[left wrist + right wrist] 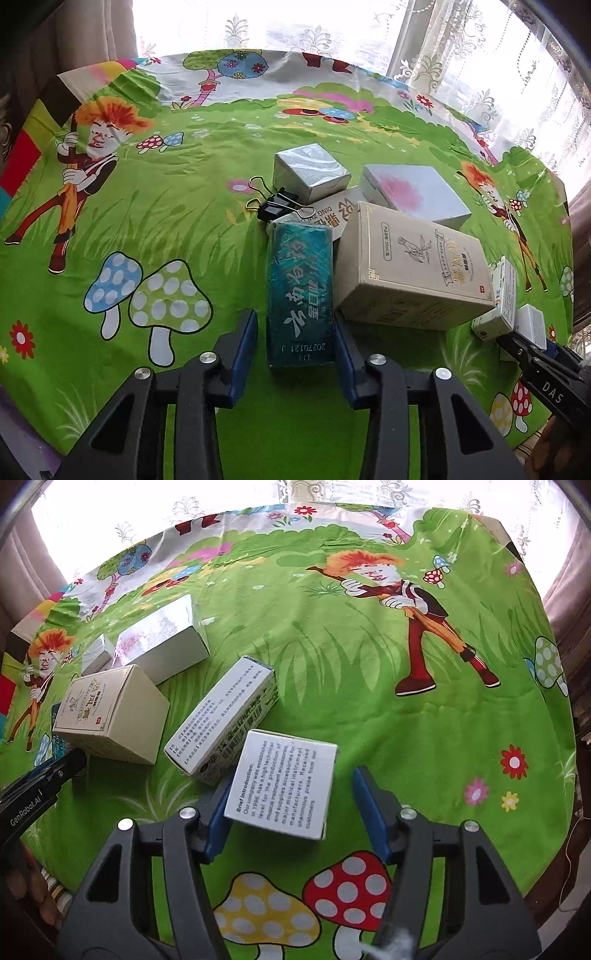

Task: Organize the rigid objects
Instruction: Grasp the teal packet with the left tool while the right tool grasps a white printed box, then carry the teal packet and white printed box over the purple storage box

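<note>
Both jaws stand apart: the left gripper (295,354) straddles the teal box (300,291) beside the beige carton (410,266); the right gripper (290,808) brackets the white box (282,784), unclamped. Square the pads on the long sides before closing, I judge; the cartoon tablecloth (155,206) may crease, and lace curtains (461,55) hang behind.

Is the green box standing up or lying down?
Lying down. The green box rests flat on its long side on the tablecloth, between the open left tongs, its printed top facing up.
</note>
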`<state>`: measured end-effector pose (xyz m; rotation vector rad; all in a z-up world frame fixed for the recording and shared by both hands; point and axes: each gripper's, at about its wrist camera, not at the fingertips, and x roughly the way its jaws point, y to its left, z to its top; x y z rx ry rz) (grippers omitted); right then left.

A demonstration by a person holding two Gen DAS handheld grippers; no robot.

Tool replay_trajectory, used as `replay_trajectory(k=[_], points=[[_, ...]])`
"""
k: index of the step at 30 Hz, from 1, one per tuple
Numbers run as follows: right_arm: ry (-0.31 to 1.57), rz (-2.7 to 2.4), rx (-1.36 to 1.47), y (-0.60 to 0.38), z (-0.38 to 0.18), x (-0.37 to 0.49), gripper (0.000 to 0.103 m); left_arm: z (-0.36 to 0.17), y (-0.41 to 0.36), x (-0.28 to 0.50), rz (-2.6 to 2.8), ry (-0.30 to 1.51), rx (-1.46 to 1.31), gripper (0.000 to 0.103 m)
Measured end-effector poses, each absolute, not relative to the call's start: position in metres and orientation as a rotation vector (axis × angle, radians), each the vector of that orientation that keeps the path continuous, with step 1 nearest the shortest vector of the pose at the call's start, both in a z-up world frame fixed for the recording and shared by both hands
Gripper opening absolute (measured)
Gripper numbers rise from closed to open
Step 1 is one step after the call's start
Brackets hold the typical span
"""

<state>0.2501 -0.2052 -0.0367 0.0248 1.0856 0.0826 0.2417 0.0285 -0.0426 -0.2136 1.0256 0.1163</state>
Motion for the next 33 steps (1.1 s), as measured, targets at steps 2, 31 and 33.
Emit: replay_trajectory(k=[2,31,33], points=[[1.075,0.087,0.01,-0.203,-0.036,0.248,0.047,-0.042,0.029,0.239,0.114,1.013,-0.217,0.035],[0.933,0.16,0.071,-0.213,-0.004,0.218,0.046,0.008,0.03,0.165,0.197,0.761,-0.226,0.035],[0.927,0.165,0.07,-0.213,0.001,0.214,0.046,0.012,0.031,0.158,0.203,0.748,-0.233,0.035]])
